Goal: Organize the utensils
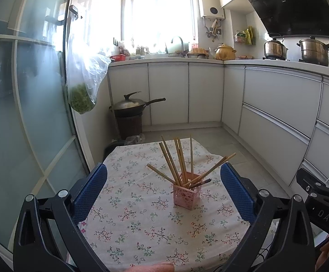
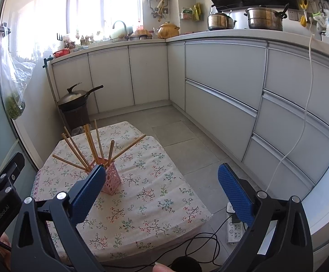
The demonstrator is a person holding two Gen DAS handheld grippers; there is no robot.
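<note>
On floral tablecloth: chopsticks inside pink holder

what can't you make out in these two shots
- Right wrist view: the near side of the pink holder is hidden behind the right claw's left finger.
- Both views: the lower ends of the chopsticks are hidden inside the holder.
- Left wrist view: the items on the windowsill are washed out by window glare.
</note>
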